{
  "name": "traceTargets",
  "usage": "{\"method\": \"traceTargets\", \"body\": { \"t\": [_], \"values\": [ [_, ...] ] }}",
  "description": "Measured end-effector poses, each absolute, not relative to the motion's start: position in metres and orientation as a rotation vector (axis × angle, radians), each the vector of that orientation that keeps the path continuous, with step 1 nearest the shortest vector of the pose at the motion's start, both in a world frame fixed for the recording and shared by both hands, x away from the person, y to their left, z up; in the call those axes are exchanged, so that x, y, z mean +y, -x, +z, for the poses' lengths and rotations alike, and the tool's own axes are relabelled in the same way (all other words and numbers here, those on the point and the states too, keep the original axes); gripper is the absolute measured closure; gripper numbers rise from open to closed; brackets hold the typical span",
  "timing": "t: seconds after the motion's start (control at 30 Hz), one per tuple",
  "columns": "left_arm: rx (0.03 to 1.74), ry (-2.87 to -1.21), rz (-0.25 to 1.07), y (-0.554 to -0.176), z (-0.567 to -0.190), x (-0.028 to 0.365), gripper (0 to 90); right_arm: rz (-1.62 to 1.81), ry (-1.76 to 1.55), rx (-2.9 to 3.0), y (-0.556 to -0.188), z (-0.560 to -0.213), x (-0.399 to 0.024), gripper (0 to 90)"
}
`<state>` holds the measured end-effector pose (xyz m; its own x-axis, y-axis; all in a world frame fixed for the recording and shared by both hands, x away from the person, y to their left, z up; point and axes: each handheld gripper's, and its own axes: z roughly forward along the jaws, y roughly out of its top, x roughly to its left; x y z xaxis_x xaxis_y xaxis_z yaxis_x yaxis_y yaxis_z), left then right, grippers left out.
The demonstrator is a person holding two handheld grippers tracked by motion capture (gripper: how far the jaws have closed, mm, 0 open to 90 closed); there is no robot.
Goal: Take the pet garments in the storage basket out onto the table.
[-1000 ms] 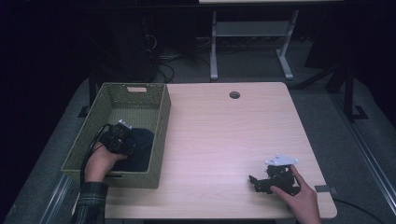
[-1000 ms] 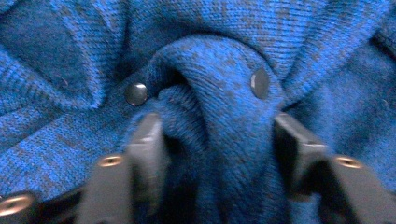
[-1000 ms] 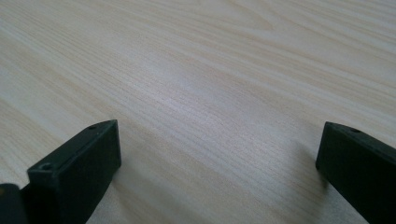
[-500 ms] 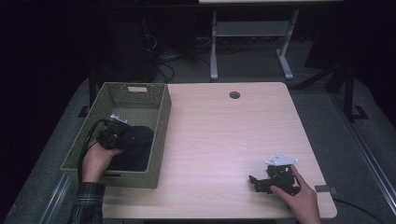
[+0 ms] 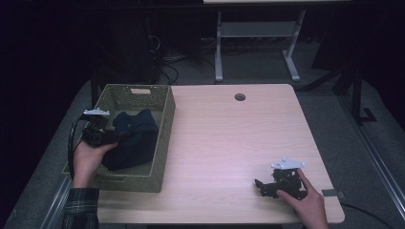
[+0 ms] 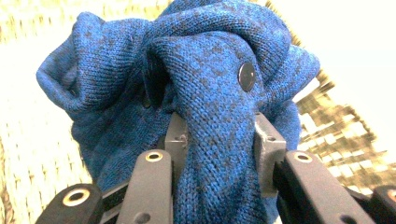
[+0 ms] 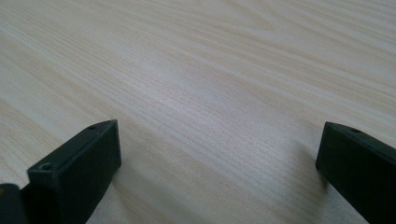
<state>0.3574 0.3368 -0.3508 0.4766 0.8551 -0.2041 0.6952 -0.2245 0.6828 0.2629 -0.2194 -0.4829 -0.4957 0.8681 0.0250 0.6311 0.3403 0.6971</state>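
Note:
A dark blue knitted garment [image 5: 133,138] with black buttons lies bunched in the green woven basket [image 5: 162,143] at the table's left. My left gripper [image 5: 125,137] is shut on a fold of that garment [image 6: 219,140], which its jaws have just closed on, and the fold is lifted a little. In the left gripper view the knit fills the gap between the pads [image 6: 176,140]. My right gripper [image 5: 260,186] rests on the wooden table near the front right edge, held by a hand. Its jaws stand wide apart over bare wood [image 7: 219,130].
The wooden table [image 5: 229,138] has a round cable hole [image 5: 239,97] at the back. The basket's far wall has a handle slot [image 5: 139,90]. Beyond the table stand a white frame [image 5: 255,38] and cables on the floor.
The left hand has risen and drawn back toward the basket's left wall, pulling the blue garment up with it. The right gripper has stayed where it was.

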Motion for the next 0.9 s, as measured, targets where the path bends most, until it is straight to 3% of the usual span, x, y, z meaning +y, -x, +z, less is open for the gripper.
{"method": "traceTargets", "body": {
  "t": [0.53, 0.9],
  "values": [
    [1.105, -1.851, 0.32, -0.344, -0.299, 0.329, 65.5, 0.937, -1.327, 2.258, -0.263, -0.483, -0.219, 0.0],
    [1.005, -1.861, 0.31, -0.346, -0.283, 0.303, 65.6, 0.937, -1.328, 2.258, -0.263, -0.483, -0.219, 0.0]
  ]
}}
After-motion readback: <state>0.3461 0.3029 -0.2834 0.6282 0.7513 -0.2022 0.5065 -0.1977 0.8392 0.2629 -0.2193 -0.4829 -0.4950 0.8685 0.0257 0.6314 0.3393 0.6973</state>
